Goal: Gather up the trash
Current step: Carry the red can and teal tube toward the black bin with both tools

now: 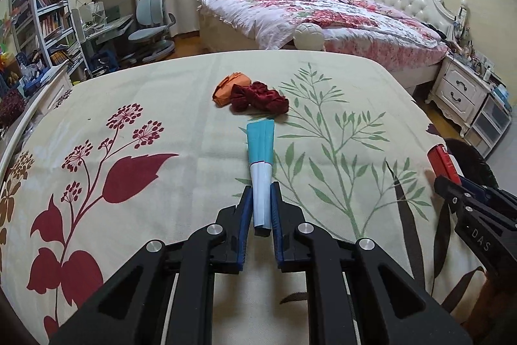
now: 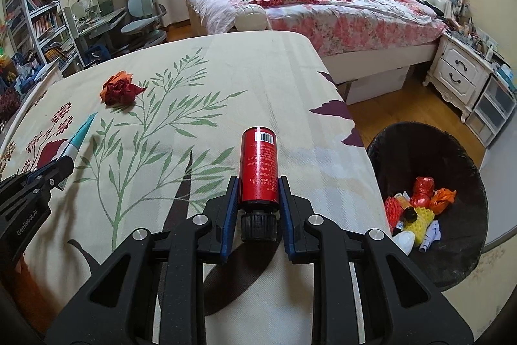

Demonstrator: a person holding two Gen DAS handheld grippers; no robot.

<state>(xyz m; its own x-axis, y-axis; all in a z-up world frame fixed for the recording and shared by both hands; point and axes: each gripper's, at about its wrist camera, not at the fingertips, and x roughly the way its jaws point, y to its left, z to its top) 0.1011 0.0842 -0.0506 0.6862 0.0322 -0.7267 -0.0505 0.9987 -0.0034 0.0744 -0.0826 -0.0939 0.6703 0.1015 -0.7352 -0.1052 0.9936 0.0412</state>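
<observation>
My left gripper (image 1: 261, 188) is shut on a flattened blue-and-white tube (image 1: 261, 151), held just above the floral tablecloth (image 1: 161, 105). My right gripper (image 2: 258, 180) is shut on a red bottle (image 2: 258, 164) with a black cap, above the table's right part. The bottle also shows in the left wrist view (image 1: 441, 162), and the tube in the right wrist view (image 2: 79, 134). Crumpled dark red and orange scraps (image 1: 250, 94) lie on the cloth ahead of the tube; they show in the right wrist view (image 2: 119, 88) too. A black-lined trash bin (image 2: 429, 151) stands on the floor right of the table.
The bin holds several pieces of trash (image 2: 416, 209). A bed (image 2: 307, 5) stands behind the table, with a white nightstand (image 2: 458, 76) to its right. A desk chair (image 1: 152, 21) and bookshelves (image 1: 42, 5) are at the far left.
</observation>
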